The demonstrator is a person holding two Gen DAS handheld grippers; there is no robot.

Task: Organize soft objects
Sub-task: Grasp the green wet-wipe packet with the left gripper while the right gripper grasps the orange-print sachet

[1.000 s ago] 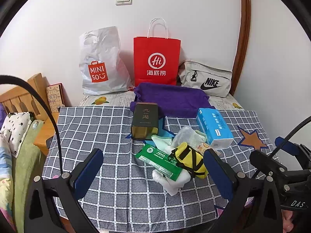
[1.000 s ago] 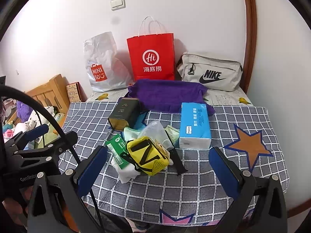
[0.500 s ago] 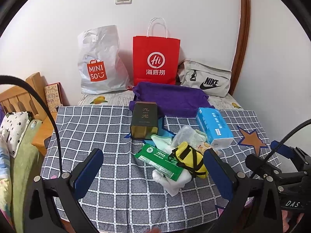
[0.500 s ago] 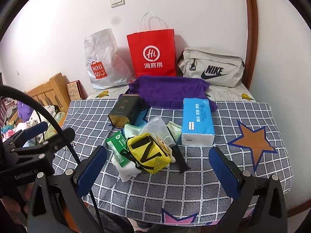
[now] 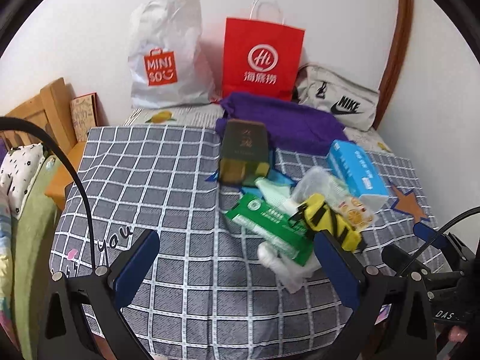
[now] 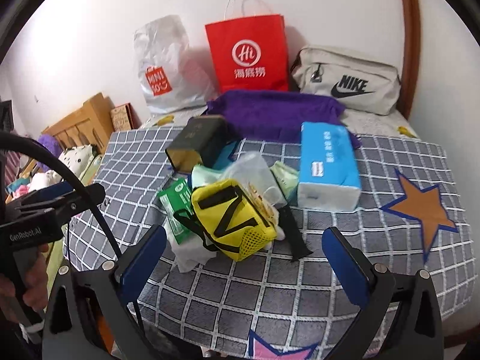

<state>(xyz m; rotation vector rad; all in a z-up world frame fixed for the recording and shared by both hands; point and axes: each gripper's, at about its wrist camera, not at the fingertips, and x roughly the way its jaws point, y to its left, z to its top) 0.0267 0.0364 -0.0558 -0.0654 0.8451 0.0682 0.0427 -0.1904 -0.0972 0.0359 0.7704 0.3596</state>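
Both grippers, left gripper [image 5: 237, 265] and right gripper [image 6: 244, 256], gape wide and empty above the checked desk [image 6: 390, 258]; the yellow pouch [image 6: 237, 219] tops the central soft pile beside the blue tissue pack [image 6: 327, 162].

Bright, slight blur, fisheye-warped edges

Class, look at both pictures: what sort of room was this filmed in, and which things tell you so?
Probably a bedroom at home: a wooden bed frame with bedding, a checked cloth, and shopping bags against the wall.
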